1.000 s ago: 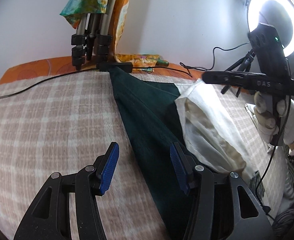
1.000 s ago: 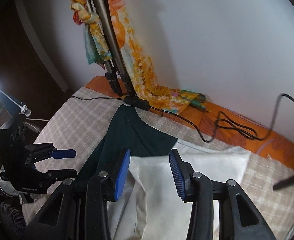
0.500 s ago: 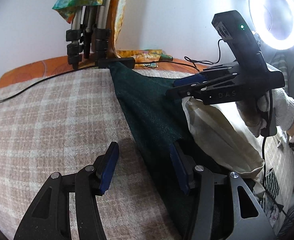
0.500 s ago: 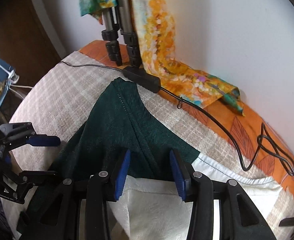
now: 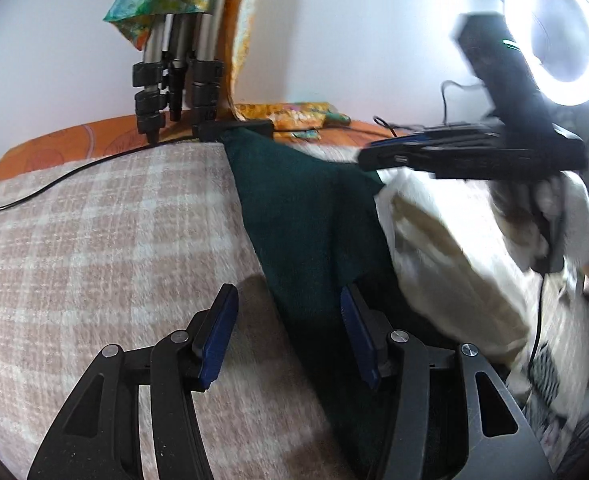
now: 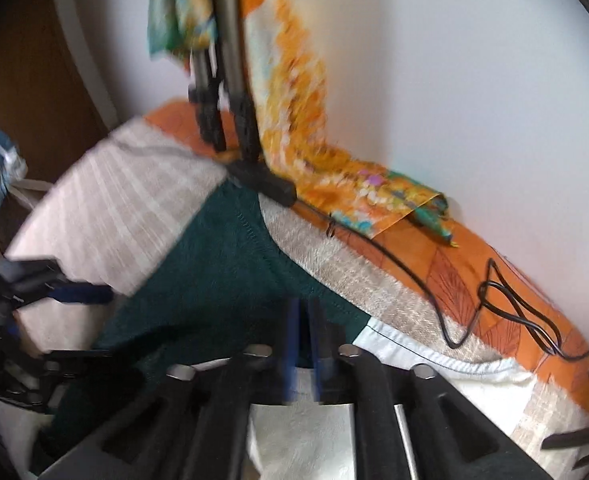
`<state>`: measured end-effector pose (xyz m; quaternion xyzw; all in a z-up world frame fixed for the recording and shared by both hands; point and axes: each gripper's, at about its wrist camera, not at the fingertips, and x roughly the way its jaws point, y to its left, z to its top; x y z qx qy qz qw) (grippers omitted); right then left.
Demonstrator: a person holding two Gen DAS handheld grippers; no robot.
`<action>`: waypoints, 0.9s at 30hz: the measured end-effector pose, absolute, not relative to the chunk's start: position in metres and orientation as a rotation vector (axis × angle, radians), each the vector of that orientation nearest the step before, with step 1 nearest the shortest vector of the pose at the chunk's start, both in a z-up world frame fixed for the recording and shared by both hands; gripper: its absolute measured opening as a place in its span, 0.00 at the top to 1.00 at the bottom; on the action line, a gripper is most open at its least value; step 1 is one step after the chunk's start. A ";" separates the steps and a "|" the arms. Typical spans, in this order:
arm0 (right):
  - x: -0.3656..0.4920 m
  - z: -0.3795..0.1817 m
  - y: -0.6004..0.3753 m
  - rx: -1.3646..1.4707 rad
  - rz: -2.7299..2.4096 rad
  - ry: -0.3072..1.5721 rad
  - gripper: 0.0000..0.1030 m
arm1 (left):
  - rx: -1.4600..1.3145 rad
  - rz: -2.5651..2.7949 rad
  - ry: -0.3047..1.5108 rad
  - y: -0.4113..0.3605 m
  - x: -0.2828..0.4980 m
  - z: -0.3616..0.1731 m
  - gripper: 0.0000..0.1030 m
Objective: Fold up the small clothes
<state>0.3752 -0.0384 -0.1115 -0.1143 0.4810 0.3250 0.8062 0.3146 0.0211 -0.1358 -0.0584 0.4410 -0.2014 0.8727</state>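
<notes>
Left-wrist and right-wrist views of a bed covered by a beige checked blanket [image 5: 94, 240]. A dark green garment [image 5: 306, 216] lies spread on the blanket, its far corner reaching toward the base of a tripod [image 5: 174, 76] that stands by the white wall; a cream-white garment [image 5: 446, 264] overlaps its right-hand edge. The left gripper [image 5: 290, 336] hovers low over the near part of the green garment with its jaws released and wide apart: one blue pad stands above bare blanket, the other above the green cloth, and nothing is pinched between them. The right gripper [image 6: 300, 344], seen in motion blur, points down at the border where the green garment [image 6: 222, 272] meets the cream-white garment [image 6: 434, 356]; its blue pads stand close together with a narrow gap and its jaws are opening, and whether a fold of cloth lies between them cannot be told through the blur. In the left-wrist view the same gripper [image 5: 378, 150] appears at the right, carried by a white-gloved hand [image 5: 554, 216] in front of a lit ring light [image 5: 558, 32]. An orange patterned cloth [image 6: 302, 120] hangs from the tripod [image 6: 230, 92] down onto the orange sheet, and a black cable [image 6: 494, 300] trails along the bed's far edge.
</notes>
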 end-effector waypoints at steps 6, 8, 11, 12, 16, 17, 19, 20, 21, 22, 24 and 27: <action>0.365 -0.079 -0.105 -0.120 0.625 0.962 0.60 | -0.286 -0.434 0.924 0.034 0.356 -0.127 0.49; 0.366 -0.083 -0.129 -0.081 0.574 0.986 0.59 | -0.283 -0.420 0.935 0.032 0.370 -0.130 0.49; 0.365 -0.094 -0.162 -0.029 0.513 1.020 0.58 | -0.303 -0.422 0.952 0.031 0.385 -0.136 0.49; 0.365 -0.096 -0.168 -0.010 0.499 1.028 0.58 | -0.303 -0.422 0.954 0.030 0.389 -0.137 0.49; 0.369 -0.113 -0.197 0.052 0.467 1.054 0.57 | -0.277 -0.416 0.933 0.025 0.397 -0.141 0.53; 0.372 -0.118 -0.198 0.056 0.462 1.060 0.57 | -0.264 -0.404 0.927 0.024 0.398 -0.141 0.56; 0.377 -0.125 -0.199 0.055 0.458 1.065 0.57 | -0.248 -0.390 0.920 0.022 0.399 -0.141 0.61; 0.381 -0.128 -0.197 0.055 0.461 1.067 0.57 | -0.243 -0.389 0.917 0.023 0.403 -0.142 0.61; 0.385 -0.131 -0.195 0.053 0.465 1.069 0.57 | -0.244 -0.390 0.915 0.022 0.404 -0.142 0.61; 0.388 -0.134 -0.191 0.046 0.466 1.067 0.57 | -0.245 -0.393 0.914 0.021 0.405 -0.142 0.61; 0.394 -0.135 -0.186 0.038 0.475 1.048 0.57 | -0.263 -0.390 0.915 0.022 0.408 -0.142 0.57; 0.403 -0.139 -0.187 0.051 0.483 1.044 0.57 | -0.313 -0.386 0.921 0.025 0.414 -0.143 0.56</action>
